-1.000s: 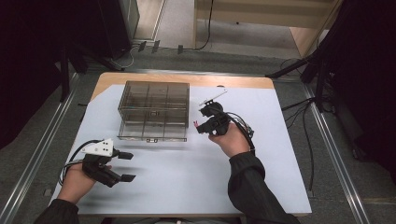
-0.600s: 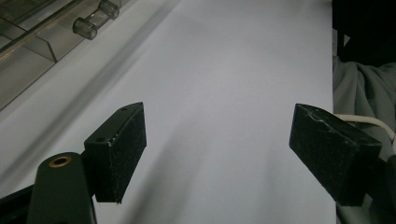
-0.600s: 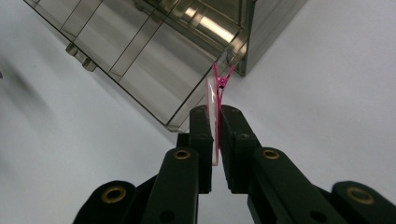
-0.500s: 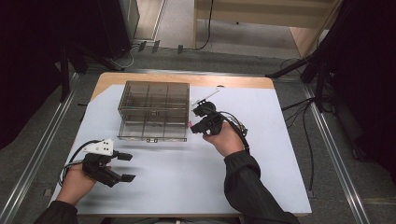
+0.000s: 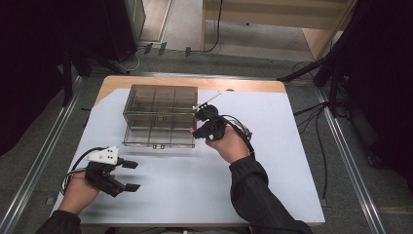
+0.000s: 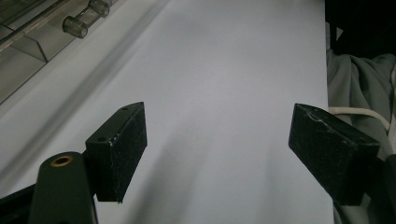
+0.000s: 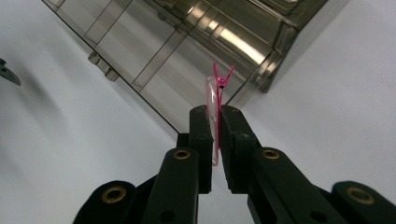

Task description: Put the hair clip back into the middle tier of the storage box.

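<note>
Jaws of right gripper pinch pink clip; organiser box beyond

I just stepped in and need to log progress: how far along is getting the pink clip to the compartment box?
Done: the right gripper is shut on the pink clip, lifted off the table. In hand: it hangs at the right front corner of the clear compartment box. Left: setting the clip in a compartment; none visibly holds anything. The left gripper rests open on the white sheet.
</note>
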Available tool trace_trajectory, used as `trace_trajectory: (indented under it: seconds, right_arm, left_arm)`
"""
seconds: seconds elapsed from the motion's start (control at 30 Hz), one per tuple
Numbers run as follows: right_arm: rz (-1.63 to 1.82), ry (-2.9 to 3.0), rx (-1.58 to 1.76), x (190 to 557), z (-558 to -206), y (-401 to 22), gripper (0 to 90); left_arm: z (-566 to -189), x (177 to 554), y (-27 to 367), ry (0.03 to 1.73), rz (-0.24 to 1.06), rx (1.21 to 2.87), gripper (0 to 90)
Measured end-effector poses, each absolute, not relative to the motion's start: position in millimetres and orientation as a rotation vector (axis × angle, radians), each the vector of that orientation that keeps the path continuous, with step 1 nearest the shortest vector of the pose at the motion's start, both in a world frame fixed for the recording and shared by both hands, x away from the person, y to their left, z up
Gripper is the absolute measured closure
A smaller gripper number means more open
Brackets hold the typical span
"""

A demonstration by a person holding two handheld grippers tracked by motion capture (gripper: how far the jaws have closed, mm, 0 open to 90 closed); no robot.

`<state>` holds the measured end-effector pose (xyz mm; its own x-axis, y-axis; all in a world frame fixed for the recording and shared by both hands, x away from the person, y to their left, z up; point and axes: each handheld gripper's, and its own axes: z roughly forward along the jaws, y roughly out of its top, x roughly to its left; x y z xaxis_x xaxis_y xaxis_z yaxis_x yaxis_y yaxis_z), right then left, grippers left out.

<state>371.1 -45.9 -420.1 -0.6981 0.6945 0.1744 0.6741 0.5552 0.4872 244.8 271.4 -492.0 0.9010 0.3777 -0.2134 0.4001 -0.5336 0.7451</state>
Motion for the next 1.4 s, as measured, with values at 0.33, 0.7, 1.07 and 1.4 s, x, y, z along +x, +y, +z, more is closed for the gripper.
trace_trajectory:
  seconds: [0.33, 0.7, 1.07, 1.4]
  right_arm:
    - [0.845, 2.766, 1.187, 372.1, -421.8, -34.4, 84.6]
    - [0.828, 2.784, 1.161, 376.3, -428.5, -20.6, 84.6]
    - [0.798, 2.792, 1.171, 381.0, -436.3, -13.4, 84.5]
    - [0.781, 2.804, 1.167, 385.5, -445.7, -5.1, 84.4]
  left_arm:
    - [-492.9, 241.8, 270.6, 0.547, -0.034, 2.176, 18.9]
    - [-493.5, 241.7, 270.2, 0.618, 0.000, 2.186, 21.7]
    - [-491.8, 240.7, 272.1, 0.597, -0.002, 2.185, 22.7]
    - [-492.6, 240.1, 271.9, 0.583, -0.014, 2.192, 21.3]
